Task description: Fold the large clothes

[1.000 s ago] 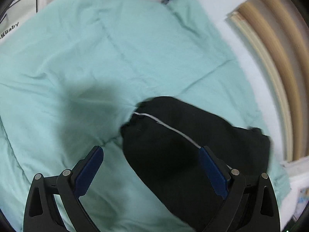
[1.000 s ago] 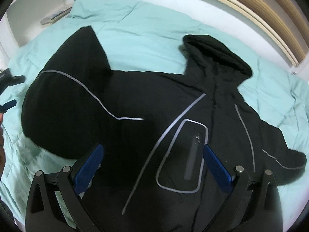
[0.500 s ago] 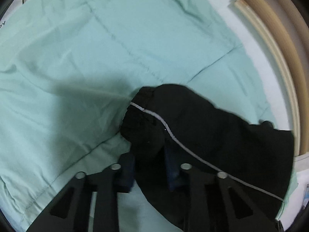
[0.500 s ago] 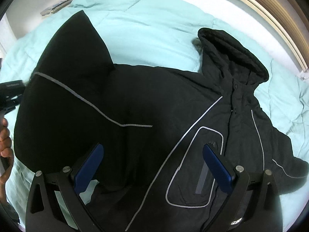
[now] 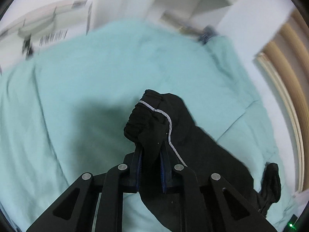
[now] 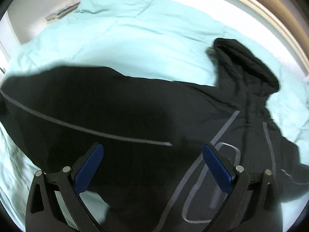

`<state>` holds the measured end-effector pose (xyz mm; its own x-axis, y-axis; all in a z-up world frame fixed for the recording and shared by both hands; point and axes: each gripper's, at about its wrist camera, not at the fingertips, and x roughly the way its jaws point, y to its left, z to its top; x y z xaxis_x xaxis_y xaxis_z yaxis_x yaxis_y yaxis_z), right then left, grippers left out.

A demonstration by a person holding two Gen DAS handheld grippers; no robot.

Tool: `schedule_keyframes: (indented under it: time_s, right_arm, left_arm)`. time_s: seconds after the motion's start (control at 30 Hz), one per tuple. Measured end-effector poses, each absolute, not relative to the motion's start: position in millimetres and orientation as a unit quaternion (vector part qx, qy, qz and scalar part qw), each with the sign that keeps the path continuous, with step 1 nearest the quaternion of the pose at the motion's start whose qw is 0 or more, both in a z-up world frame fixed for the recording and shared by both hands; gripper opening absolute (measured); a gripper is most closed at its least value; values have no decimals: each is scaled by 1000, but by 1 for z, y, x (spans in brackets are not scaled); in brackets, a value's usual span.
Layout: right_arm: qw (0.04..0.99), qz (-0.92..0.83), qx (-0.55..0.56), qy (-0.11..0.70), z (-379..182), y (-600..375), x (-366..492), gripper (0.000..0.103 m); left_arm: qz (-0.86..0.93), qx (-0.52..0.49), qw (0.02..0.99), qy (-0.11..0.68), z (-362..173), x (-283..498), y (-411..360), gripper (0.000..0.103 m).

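A black hooded jacket (image 6: 135, 112) with grey reflective stripes lies spread on a mint-green duvet (image 6: 135, 38). Its hood (image 6: 249, 63) points to the upper right in the right wrist view. My left gripper (image 5: 150, 150) is shut on the sleeve cuff (image 5: 148, 116) and holds it raised off the duvet. The sleeve (image 6: 77, 104) stretches across the jacket's body in the right wrist view. My right gripper (image 6: 152, 156) stands open just above the jacket's front, nothing between its blue pads (image 6: 90, 164). A grey-outlined chest pocket (image 6: 216, 183) lies under the right finger.
A wooden headboard (image 5: 289, 89) curves along the right of the bed. White shelves and furniture (image 5: 173, 0) stand beyond the far edge of the duvet (image 5: 96, 77). A stack of flat items (image 6: 59, 14) lies off the bed's far corner.
My left gripper closed on the sleeve cuff and lifted it away from the duvet. The sleeve swung over the jacket body. My right gripper sank closer to the jacket, staying open.
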<state>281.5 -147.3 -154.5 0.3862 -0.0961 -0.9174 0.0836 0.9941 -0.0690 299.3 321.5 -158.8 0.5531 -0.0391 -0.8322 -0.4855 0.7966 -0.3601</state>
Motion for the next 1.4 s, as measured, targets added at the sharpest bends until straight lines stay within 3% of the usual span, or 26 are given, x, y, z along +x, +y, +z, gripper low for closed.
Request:
schedule_keyframes:
  time_s: [0.17,0.27,0.6,0.77,1.2,1.4]
  right_arm:
    - [802,-59,-30,593,-211,-130,302,93]
    - [781,-51,-6,622,-241,-134,306,94]
    - [811,-66,54,579,-170,-179,268,94]
    - [812,-108,69,569,-144,-215,228,94]
    - [795,-190,127,563,-133,-299,156,94]
    - [782,-213,137,569,-141,-328,130,94]
  left_arm:
    - [140,-232,841,468,-167,288,301,14]
    - [113,-203,860,455,-150,295,288,14]
    - [-72,-126,905,399,-65,281,173,14]
    - [-163,-98,899,393,-47,270,99,14]
    - [-303,-36,847,435,-65,248,-50,14]
    - [-351,-3,810,470,-105,234,-124,14]
